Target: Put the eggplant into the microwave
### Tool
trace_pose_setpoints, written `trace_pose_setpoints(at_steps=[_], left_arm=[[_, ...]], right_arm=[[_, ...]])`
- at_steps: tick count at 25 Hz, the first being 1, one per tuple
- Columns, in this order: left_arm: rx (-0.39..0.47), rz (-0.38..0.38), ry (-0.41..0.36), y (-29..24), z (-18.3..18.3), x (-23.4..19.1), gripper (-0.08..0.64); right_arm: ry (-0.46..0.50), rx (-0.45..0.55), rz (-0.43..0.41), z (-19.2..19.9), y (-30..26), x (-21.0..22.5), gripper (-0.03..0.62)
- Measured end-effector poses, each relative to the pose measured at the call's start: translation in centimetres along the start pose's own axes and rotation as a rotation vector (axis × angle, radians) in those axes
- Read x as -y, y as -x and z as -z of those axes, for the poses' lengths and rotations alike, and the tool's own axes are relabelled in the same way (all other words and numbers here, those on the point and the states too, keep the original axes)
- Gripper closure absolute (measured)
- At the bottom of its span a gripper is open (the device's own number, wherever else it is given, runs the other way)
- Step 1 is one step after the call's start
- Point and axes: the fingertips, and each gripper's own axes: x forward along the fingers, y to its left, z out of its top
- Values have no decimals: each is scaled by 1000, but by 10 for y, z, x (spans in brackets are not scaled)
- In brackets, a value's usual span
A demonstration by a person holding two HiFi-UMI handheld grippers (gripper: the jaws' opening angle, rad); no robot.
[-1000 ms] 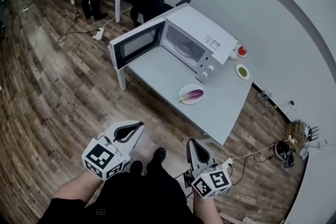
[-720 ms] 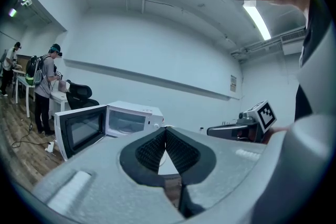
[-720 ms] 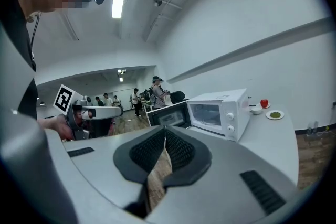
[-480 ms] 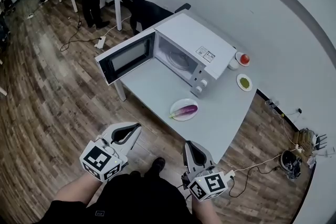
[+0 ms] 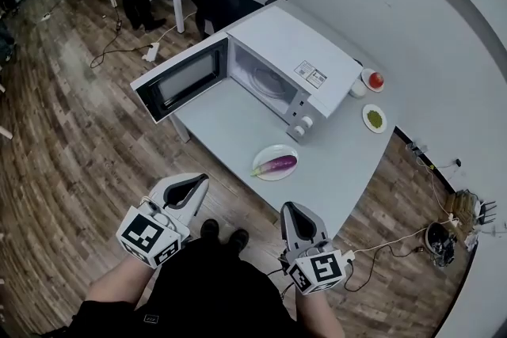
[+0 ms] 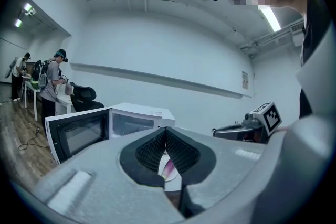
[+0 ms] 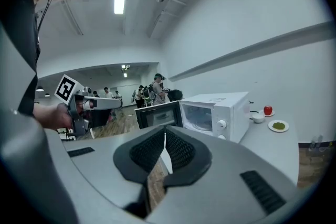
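Little of the task is done so far. The microwave (image 5: 297, 51) stands on the far left part of the grey table (image 5: 230, 119) with its door (image 5: 178, 81) swung wide open to the left, so the cavity and its glass turntable (image 5: 265, 81) are ready to take something. The eggplant (image 5: 277, 164) is not yet picked up: it lies on a white plate (image 5: 273, 152) near the table's near edge, just right of the microwave's front.

Both tongs are well short of the table, over the wooden floor. The left gripper (image 5: 198, 180) has its jaws closed tip to tip with nothing between them, and the right gripper (image 5: 290, 208) is likewise closed and empty.

What remains, I judge, is everything that matters: reaching the plate, opening a gripper, taking the eggplant, and carrying it left into the cavity.
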Motion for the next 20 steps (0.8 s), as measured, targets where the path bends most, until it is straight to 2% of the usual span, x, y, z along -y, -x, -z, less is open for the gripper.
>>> trace_pose_setpoints(at_steps=[4, 9, 15, 20], left_arm=[[1, 28, -34, -13, 2, -12, 552], [-22, 65, -70, -41, 12, -22, 552], [-35, 59, -41, -68, 21, -27, 552], [-60, 62, -27, -89, 42, -32, 552]], right_arm=[[62, -44, 37, 2, -16, 2, 575], [120, -82, 41, 5, -40, 16, 575], [120, -122, 25, 24, -55, 40, 575], [156, -178, 14, 47, -73, 58, 575]])
